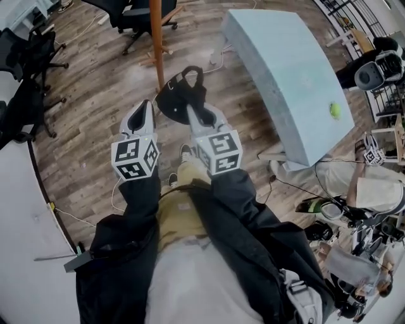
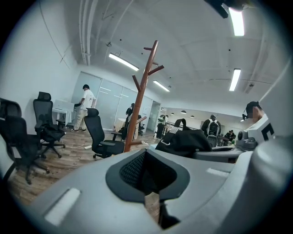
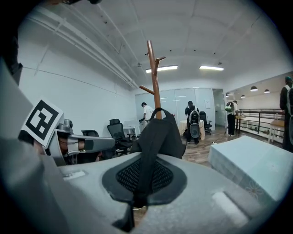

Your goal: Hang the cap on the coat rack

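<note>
A black cap [image 1: 180, 95] hangs from my right gripper [image 1: 193, 114], which is shut on its edge; in the right gripper view the cap [image 3: 158, 132] rises from between the pads of the right gripper [image 3: 142, 183]. The wooden coat rack [image 1: 156, 44] stands just beyond the cap, its pole and pegs [image 3: 154, 77] straight ahead. My left gripper [image 1: 147, 106] is beside the cap on the left, with nothing in it and its jaws together [image 2: 146, 183]. In the left gripper view the cap [image 2: 185, 141] sits to the right of the rack [image 2: 142, 91].
A pale blue table [image 1: 291, 76] with a green ball [image 1: 335, 110] stands to the right. Black office chairs [image 1: 142, 16] are behind the rack and along the left [image 1: 31, 57]. People stand in the background [image 2: 84, 107]. Gear and cables clutter the floor at the right [image 1: 354, 209].
</note>
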The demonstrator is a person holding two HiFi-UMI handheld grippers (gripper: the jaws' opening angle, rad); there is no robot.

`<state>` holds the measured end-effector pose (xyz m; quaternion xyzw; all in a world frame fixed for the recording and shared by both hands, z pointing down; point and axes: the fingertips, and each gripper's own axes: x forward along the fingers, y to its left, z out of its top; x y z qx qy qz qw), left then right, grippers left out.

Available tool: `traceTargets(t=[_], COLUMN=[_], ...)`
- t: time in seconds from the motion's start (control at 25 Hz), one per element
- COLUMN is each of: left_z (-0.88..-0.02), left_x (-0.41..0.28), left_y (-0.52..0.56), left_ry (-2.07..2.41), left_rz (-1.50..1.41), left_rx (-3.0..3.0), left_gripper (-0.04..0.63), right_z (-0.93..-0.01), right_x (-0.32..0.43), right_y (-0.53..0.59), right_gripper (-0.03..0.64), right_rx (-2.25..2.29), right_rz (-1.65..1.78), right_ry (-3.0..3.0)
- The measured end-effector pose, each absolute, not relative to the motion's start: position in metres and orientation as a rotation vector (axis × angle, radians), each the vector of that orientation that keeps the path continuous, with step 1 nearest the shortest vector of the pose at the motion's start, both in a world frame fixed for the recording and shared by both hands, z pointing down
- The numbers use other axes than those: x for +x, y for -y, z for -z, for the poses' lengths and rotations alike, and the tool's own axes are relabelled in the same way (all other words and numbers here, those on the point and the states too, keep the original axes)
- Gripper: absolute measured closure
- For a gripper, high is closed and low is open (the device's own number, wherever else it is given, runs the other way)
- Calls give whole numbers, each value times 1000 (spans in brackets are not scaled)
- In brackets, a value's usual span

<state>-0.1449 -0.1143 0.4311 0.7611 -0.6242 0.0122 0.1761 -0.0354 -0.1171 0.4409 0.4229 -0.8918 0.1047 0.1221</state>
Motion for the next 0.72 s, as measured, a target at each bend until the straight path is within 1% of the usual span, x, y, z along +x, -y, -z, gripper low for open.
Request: traceTargets(t=[0.12,0.36,0.52,0.72], left_z=[-415,-402,-407,-414], left_x=[-156,-151,-156,-138], left_y=[147,241,256,276], left_ry=[1820,1876,1891,1927], left_rz=[-28,-68,-66,-78], left_rx=[2145,2096,2081,2051], left_gripper=[597,598,598,598], right_z=[-431,-427,-431,-442], right_x=[-44,-39,-43,-31], right_y=[151,251,268,284], right_gripper=[612,612,612,612], right_rx=[1181,1052,1004,923], right_rz=[-296,-341,-320,-338], right_ry=[2637,2658,2659,2679])
